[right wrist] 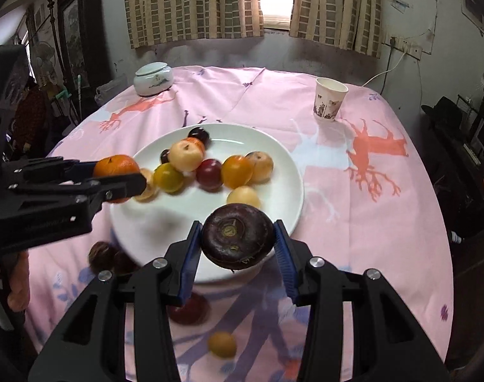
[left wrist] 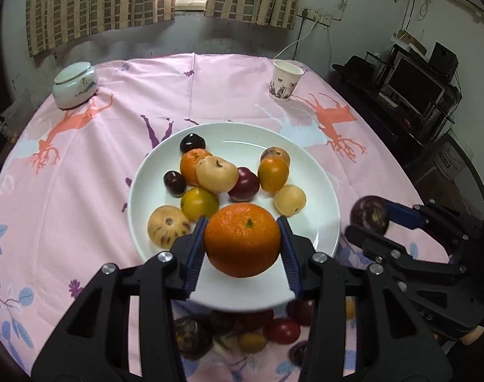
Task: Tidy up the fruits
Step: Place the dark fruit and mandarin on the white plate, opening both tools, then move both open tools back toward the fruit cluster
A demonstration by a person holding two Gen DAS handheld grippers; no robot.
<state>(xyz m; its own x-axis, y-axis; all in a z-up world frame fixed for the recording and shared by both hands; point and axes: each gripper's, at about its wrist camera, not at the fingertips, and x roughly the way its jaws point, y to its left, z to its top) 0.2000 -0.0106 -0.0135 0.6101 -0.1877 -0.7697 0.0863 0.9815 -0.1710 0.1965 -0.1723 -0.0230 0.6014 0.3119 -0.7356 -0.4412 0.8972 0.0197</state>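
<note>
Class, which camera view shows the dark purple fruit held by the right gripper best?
The right wrist view: the dark purple fruit sits centred, its stem end clear. The left wrist view shows it small at the right.

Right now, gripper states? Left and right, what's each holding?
Left gripper: closed on the large orange, above the white plate.
Right gripper: closed on the dark purple fruit, at the plate's near rim.

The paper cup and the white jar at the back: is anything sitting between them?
Nothing: between the cup and jar lies only bare pink cloth, in both views.
</note>
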